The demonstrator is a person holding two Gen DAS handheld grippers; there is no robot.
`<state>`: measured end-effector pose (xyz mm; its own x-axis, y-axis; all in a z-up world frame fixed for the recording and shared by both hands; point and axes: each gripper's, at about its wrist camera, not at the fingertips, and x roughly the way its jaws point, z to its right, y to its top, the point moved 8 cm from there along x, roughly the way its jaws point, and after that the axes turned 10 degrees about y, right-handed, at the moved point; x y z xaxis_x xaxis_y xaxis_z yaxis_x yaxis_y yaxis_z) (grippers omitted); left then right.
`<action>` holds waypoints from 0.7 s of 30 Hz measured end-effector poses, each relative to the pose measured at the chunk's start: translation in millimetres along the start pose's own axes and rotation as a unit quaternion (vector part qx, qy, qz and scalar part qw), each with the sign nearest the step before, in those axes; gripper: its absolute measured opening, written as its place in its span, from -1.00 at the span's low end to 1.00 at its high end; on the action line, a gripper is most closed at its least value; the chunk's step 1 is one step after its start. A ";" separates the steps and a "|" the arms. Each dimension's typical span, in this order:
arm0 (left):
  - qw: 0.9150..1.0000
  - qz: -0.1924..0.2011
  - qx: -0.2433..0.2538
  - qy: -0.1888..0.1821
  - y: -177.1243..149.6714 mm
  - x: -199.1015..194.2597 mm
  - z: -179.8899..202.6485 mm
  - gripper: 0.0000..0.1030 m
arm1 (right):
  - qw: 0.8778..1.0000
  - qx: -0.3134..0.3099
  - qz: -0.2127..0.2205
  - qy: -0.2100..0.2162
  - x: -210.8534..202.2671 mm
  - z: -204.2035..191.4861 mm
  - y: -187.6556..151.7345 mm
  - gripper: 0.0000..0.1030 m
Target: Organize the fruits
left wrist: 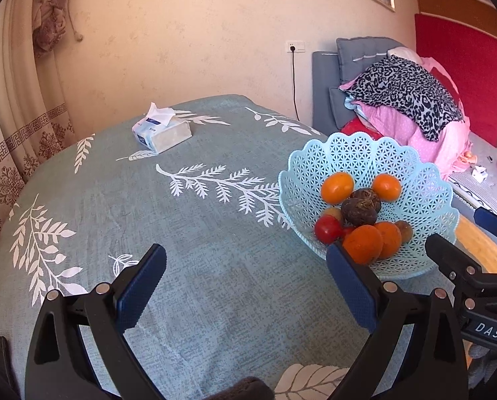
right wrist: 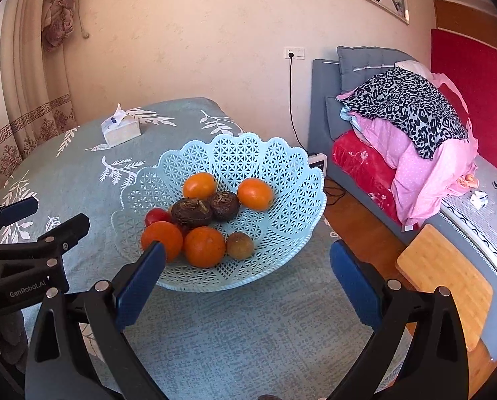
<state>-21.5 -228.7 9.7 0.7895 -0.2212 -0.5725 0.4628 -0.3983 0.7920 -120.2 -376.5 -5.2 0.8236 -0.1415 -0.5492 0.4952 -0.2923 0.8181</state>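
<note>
Fruit all gathered in the pale blue lattice basket [right wrist: 281, 220] near the right edge of the table [left wrist: 198, 283]: four oranges, the nearest [right wrist: 204, 246] at the front, two dark wrinkled fruits [right wrist: 191, 212] touching at the centre, a red tomato [right wrist: 156, 216] on the left, a small brownish fruit [right wrist: 240, 246] at the front right. Nothing loose on the leaf-print cloth apart from a tissue box [left wrist: 163, 131] well away at the far side. Left gripper [left wrist: 245, 286] wide open and empty, hovering over bare cloth beside the basket, its right finger overlapping the rim in view. Right gripper [right wrist: 248, 281] likewise spread wide, holding nothing, aimed at the basket's near rim. Apparently either the close of gathering or the start of sorting; impossible to say which from the task wording alone. If sorting, next move likely a reach into the bowl with the right gripper for a front orange: approach from above, close gently, mind the neighbours touching it. Round fruit prone to rolling, tomato soft, so light pressure advisable.
</note>
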 end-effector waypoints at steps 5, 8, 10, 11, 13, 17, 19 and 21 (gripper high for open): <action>1.000 0.006 0.016 0.000 0.0 -3.3 10.4 0.86 | 1.000 0.006 0.003 0.001 0.5 5.8 -0.8 0.94; 1.000 0.008 0.014 -0.002 1.9 -4.4 12.2 0.86 | 1.000 0.009 0.007 0.002 -1.7 9.0 -1.5 0.94; 1.000 0.008 0.012 -0.005 2.2 -5.0 13.9 0.86 | 1.000 0.012 0.010 0.003 -3.1 11.0 -0.9 0.94; 1.000 0.008 0.013 -0.005 2.5 -5.4 14.5 0.86 | 1.000 0.013 0.012 0.003 -4.0 12.0 -0.5 0.94; 1.000 0.008 0.014 -0.004 2.7 -5.5 15.4 0.86 | 1.000 0.014 0.015 0.004 -5.5 13.4 -0.3 0.94; 1.000 0.000 0.018 -0.008 1.9 -5.9 19.8 0.86 | 1.000 0.016 0.015 0.009 -5.5 12.3 -0.9 0.94; 1.000 -0.008 0.015 -0.009 0.2 -4.2 17.8 0.86 | 1.000 0.013 0.016 0.010 -5.9 10.0 -0.3 0.94; 1.000 -0.017 0.009 0.000 -2.6 -0.7 10.6 0.86 | 1.000 0.003 0.022 0.006 -8.4 5.1 0.9 0.94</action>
<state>-27.6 -237.0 5.8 0.7737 -0.2073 -0.5987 0.4815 -0.4219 0.7683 -128.1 -380.4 -0.7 0.8477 -0.1435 -0.5106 0.4568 -0.2919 0.8403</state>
